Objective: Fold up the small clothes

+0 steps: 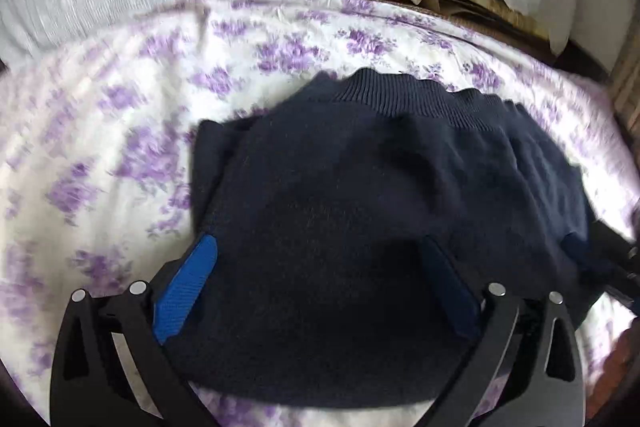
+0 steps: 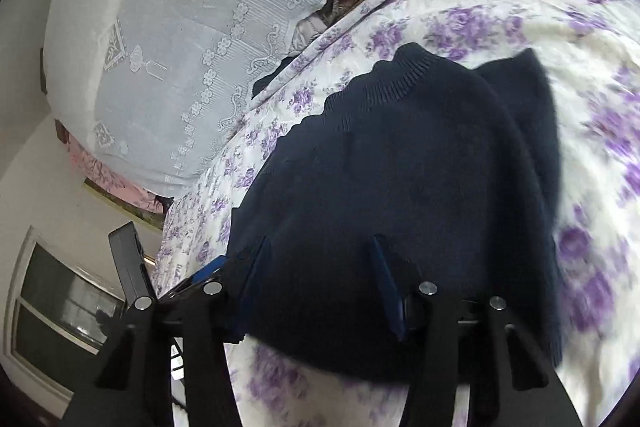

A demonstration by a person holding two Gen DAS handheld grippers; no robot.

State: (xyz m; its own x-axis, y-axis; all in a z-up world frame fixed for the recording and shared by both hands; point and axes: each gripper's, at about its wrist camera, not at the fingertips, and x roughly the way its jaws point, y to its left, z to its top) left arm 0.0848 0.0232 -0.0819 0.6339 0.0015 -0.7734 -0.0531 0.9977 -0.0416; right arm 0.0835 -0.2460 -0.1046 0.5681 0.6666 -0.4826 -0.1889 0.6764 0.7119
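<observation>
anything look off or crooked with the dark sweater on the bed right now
Nothing damaged or spilled. The navy sweater lies on the floral bedspread, but its ribbed hem is wavy and one folded layer juts out past the edge, so the fold looks uneven.

Left tool (image 1: pixel 316 283): two black arms with long triangular cut-outs, each arm bearing a pair of round silver screw heads near its top; finger pads (image 1: pixel 188 287) bright blue with fine ribbing, the pad on the other side darker in shadow. Right tool (image 2: pixel 320 279): same black cut-out frame and silver screw heads, with thin dark-blue fingers (image 2: pixel 386 287) seen edge-on above the screw heads.
</observation>
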